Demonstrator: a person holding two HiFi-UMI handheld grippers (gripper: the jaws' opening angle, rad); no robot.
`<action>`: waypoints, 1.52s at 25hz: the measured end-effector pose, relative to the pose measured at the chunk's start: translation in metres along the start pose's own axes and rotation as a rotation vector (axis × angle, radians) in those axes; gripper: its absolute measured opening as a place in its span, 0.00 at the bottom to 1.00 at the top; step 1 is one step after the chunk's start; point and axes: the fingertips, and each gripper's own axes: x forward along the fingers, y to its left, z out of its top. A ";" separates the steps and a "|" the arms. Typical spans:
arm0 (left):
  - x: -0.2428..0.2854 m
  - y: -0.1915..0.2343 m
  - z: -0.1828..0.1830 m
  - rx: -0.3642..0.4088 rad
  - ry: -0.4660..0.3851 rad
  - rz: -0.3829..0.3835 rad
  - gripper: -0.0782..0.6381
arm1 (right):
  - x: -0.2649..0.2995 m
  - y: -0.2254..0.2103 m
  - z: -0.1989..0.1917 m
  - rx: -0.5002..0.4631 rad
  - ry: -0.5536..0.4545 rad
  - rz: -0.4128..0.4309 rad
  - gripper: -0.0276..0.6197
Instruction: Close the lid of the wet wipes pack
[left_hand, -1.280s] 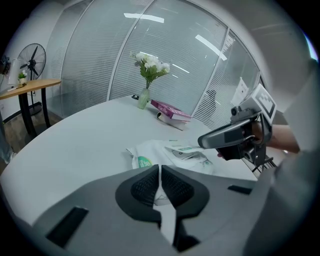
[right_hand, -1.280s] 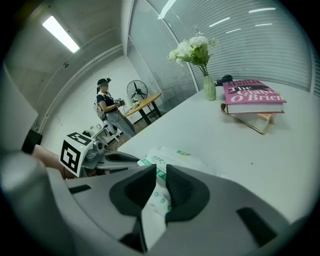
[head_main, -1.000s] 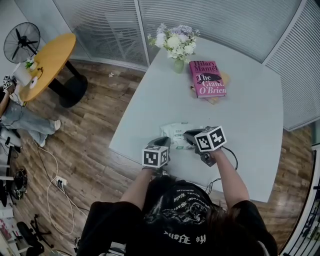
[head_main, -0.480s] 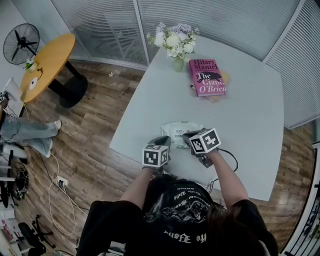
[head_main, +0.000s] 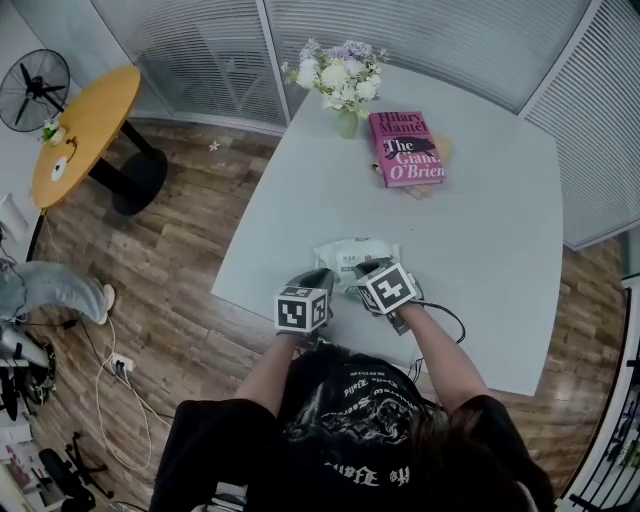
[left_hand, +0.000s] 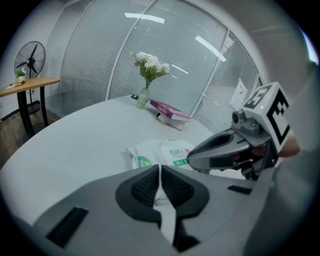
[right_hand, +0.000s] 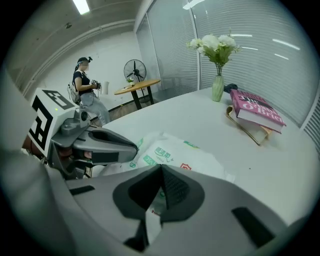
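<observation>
The white wet wipes pack (head_main: 352, 254) lies flat on the grey table (head_main: 500, 230), near its front edge. Its green-printed label (left_hand: 175, 152) faces up; the lid looks flat, though the right gripper hides part of it. My left gripper (head_main: 322, 279) rests shut at the pack's near left end (right_hand: 131, 148); only white wrapper (left_hand: 140, 155) shows past its tips. My right gripper (head_main: 363, 270) points steeply down over the pack's middle. Its jaws have just been closing and now stand shut with nothing between the pads; the pack (right_hand: 172, 155) shows beneath them.
A pink book (head_main: 405, 148) and a vase of flowers (head_main: 340, 85) stand at the table's far end. A cable (head_main: 445, 320) trails from the right gripper. Beyond the table are a round wooden table (head_main: 80, 130), a fan (head_main: 35, 90) and a standing person (right_hand: 85, 85).
My right gripper has shifted left over the pack, tipped further down, and its jaws have closed. The left gripper has stayed where it was.
</observation>
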 end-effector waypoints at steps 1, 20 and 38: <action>0.000 0.000 0.000 0.000 0.000 -0.001 0.13 | 0.000 0.000 0.000 -0.010 0.004 -0.003 0.04; -0.060 -0.065 0.092 0.276 -0.332 -0.113 0.13 | -0.121 -0.026 0.045 0.199 -0.676 -0.034 0.09; -0.143 -0.109 0.114 0.476 -0.579 -0.032 0.13 | -0.222 -0.027 -0.003 0.121 -0.840 -0.450 0.04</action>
